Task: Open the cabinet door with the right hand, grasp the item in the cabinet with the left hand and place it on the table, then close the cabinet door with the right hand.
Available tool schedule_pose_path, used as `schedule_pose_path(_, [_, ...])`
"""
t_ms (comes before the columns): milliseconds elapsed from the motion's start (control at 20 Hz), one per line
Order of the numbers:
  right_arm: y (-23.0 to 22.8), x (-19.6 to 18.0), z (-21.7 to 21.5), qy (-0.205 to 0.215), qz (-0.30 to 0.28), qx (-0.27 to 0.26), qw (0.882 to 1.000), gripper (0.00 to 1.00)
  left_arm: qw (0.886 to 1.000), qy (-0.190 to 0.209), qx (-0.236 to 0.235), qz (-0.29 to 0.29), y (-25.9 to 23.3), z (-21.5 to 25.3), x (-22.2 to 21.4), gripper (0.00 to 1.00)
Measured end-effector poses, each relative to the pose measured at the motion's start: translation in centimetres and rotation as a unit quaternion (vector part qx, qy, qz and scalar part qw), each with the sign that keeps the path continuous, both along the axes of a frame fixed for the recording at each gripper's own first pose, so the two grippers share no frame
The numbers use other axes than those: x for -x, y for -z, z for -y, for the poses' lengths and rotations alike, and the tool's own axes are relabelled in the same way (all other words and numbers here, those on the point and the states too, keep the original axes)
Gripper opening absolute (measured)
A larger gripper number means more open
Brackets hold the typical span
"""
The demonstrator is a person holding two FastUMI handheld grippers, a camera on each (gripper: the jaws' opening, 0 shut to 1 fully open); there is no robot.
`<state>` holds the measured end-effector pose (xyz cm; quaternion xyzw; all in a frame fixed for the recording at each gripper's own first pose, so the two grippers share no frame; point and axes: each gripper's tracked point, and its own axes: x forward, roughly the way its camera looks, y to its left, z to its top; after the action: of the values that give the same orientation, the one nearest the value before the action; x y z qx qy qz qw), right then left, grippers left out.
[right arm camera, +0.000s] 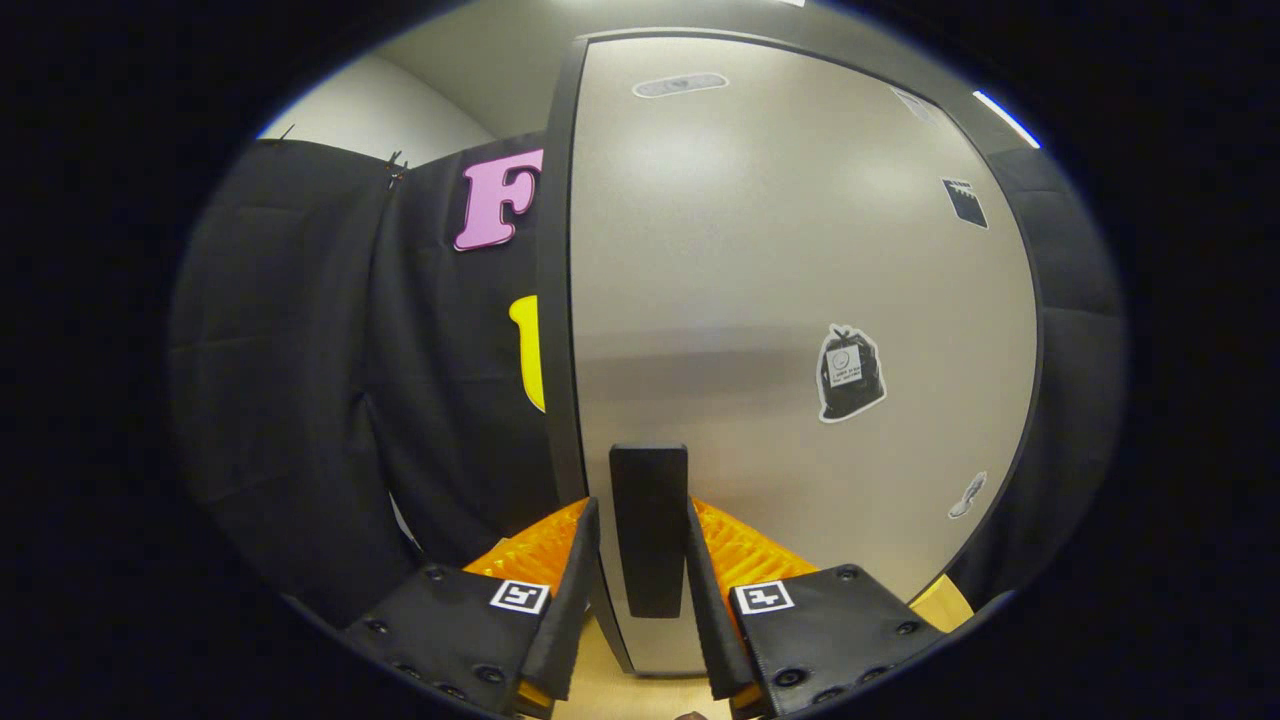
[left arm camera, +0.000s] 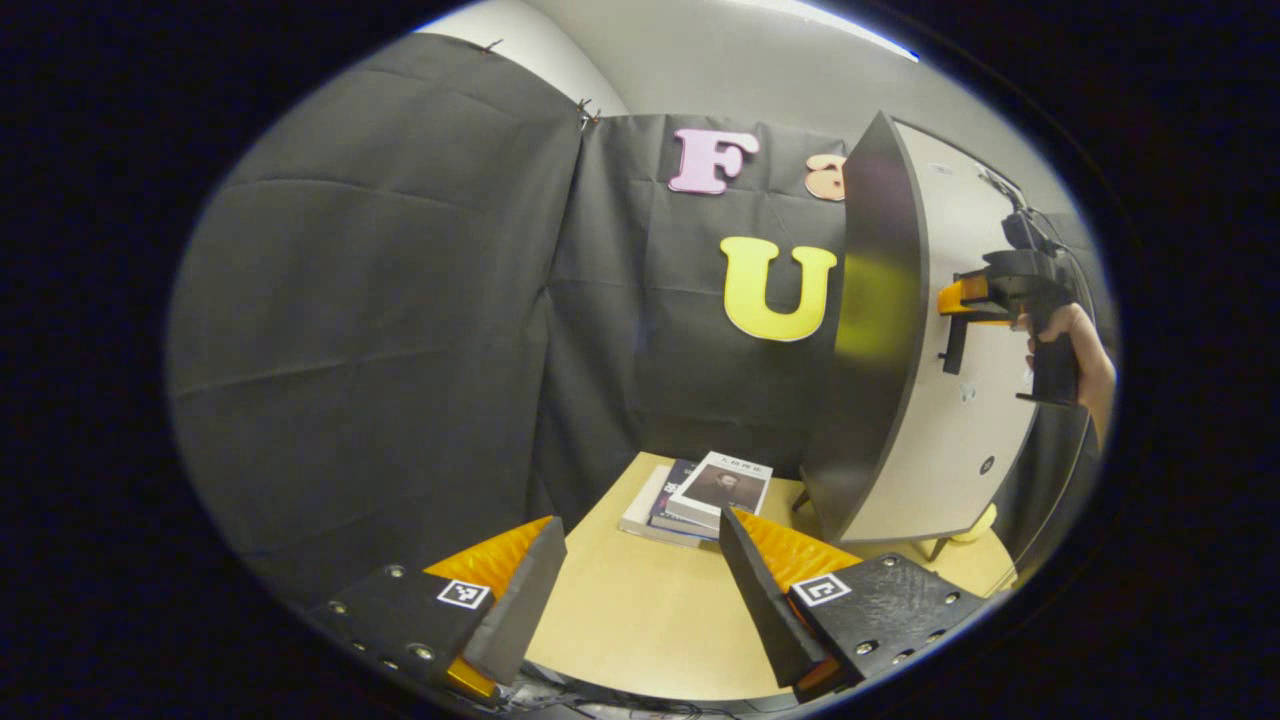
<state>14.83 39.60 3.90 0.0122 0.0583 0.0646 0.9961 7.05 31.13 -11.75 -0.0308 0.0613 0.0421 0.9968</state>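
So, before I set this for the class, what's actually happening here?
A person is working a small cabinet on a table with two handheld grippers. The right gripper has its fingers on either side of the door handle, gripping it. In the left gripper view the door stands partly swung out. The left gripper hangs open over the table, short of a stack of books lying beside the cabinet. Nothing is in it.
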Motion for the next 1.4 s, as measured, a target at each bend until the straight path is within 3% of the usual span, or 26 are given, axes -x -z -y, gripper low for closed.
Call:
schedule_pose_path(450, [0.6, -0.7, 0.2, 0.019, -0.001, -0.012, 1.0, 0.32, 1.0, 0.007, -0.006, -0.013, 1.4, 0.7, 0.6, 0.93])
schedule_pose_path(600, [0.5, -0.7, 0.2, 0.023, 0.017, -0.012, 1.0, 0.34, 1.0, 0.015, 0.003, -0.017, 1.8, 1.0, 0.9, 0.93])
schedule_pose_path(650, [0.4, -0.8, 0.1, 0.021, 0.022, -0.002, 1.0, 0.27, 1.0, 0.017, 0.01, -0.02, 2.2, 1.1, 1.1, 0.93])
schedule_pose_path(850, [0.4, -0.6, 0.0, -0.001, 0.031, -0.008, 0.999, 0.17, 0.999, 0.024, 0.026, -0.038, 4.7, 1.3, 0.6, 0.93])
schedule_pose_path(1000, [0.4, -0.3, 0.2, -0.009, 0.051, 0.025, 0.998, 0.1, 0.997, 0.023, 0.045, -0.053, 5.8, 1.6, -0.2, 0.94])
schedule_pose_path(1150, [0.4, 0.4, 0.0, -0.039, 0.048, 0.02, 0.998, 0.12, 0.997, 0.02, 0.06, -0.037, 4.2, 2.8, -0.8, 0.93])
schedule_pose_path(1400, [0.7, 3.9, 0.8, -0.088, 0.048, 0.031, 0.995, 0.12, 1.0, -0.002, 0.008, -0.006, 0.0, 4.6, 0.4, 0.94])
